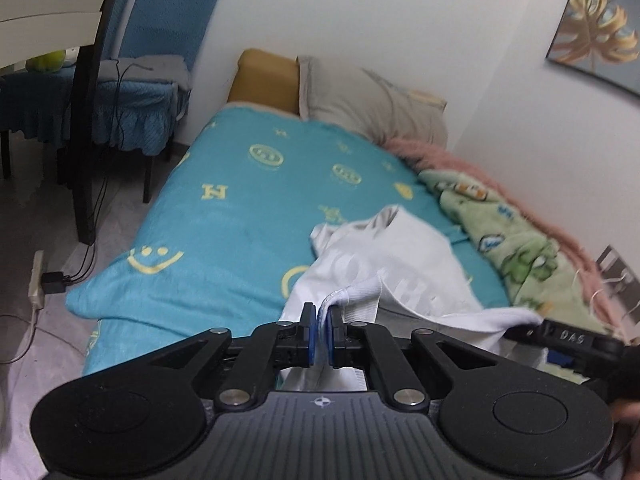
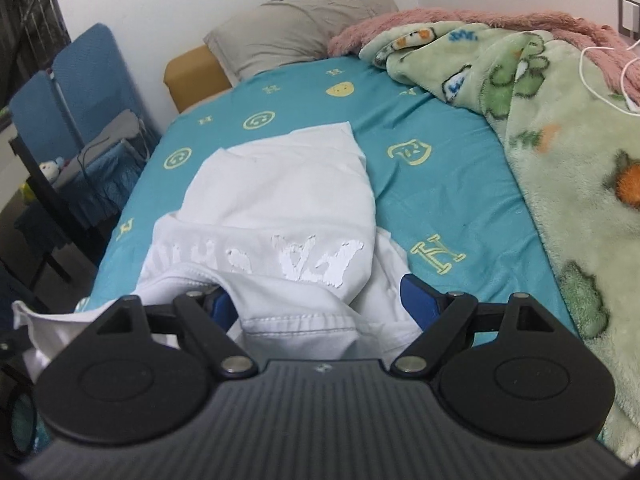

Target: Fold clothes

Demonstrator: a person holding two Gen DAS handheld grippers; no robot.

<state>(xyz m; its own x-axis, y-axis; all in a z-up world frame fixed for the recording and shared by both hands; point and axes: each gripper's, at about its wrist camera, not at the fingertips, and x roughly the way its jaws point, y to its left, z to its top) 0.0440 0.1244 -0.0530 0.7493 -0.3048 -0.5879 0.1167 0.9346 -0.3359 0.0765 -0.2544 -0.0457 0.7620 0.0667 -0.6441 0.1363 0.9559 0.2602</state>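
A bed with a teal sheet [image 1: 224,216], printed in pale yellow letters and smiley faces, fills the middle of both views; white wall behind it, a grey pillow [image 2: 296,28] at the head. Along the right side of the frame a fuzzy green cartoon blanket [image 2: 560,128] lies over a shaggy pink one [image 2: 440,20]. In the upper left of my left view stand chairs in ribbed blue covers [image 1: 168,12], and a leaf picture [image 1: 600,28] hangs upper right.

My left gripper [image 1: 321,336] is level at the lower centre of its frame, pointing up the bed. Its blue pads [image 1: 310,340] are pressed nearly together, pinching a ribbed white edge of the white garment [image 1: 384,264]. The cloth rises from the pinch and drapes away to the right, soft and rumpled.

My right gripper [image 2: 320,304] sits low over the foot of the bed, its jaws spread wide. A stitched hem of the garment bunches between the blue fingers [image 2: 416,300], which stand apart from it on either side; I cannot tell whether they touch it. Beyond, the garment lies across the sheet in smooth knit folds, with cracked, glossy white lettering across its middle.
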